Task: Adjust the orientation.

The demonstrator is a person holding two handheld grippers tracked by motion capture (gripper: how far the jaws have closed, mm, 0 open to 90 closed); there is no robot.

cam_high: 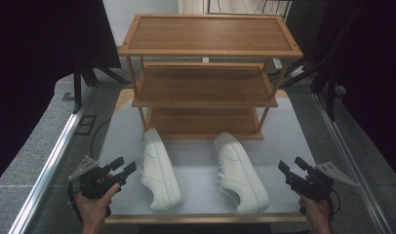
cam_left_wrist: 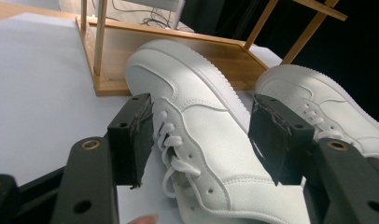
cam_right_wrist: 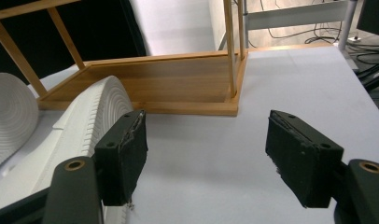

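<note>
Two white sneakers lie on their sides on the white table top, toes toward a wooden three-shelf rack (cam_high: 206, 34). The left sneaker (cam_high: 159, 170) shows its laced upper (cam_left_wrist: 201, 126) to my left gripper (cam_high: 125, 165), which stands open a short way to its left, not touching it. The right sneaker (cam_high: 240, 173) turns its ribbed sole (cam_right_wrist: 99, 116) toward my right gripper (cam_high: 291, 165), open at the table's right with nothing between its pads (cam_right_wrist: 206, 154). The left gripper view also catches the right sneaker (cam_left_wrist: 327, 102) beyond its right jaw.
The rack's bottom shelf (cam_right_wrist: 169, 79) rests on the table just behind the shoes, its thin posts (cam_left_wrist: 100, 42) close to the left sneaker's toe. Bare table (cam_high: 196, 161) lies between the shoes. Metal rails (cam_high: 49, 165) run along both table sides. Dark curtains hang left and right.
</note>
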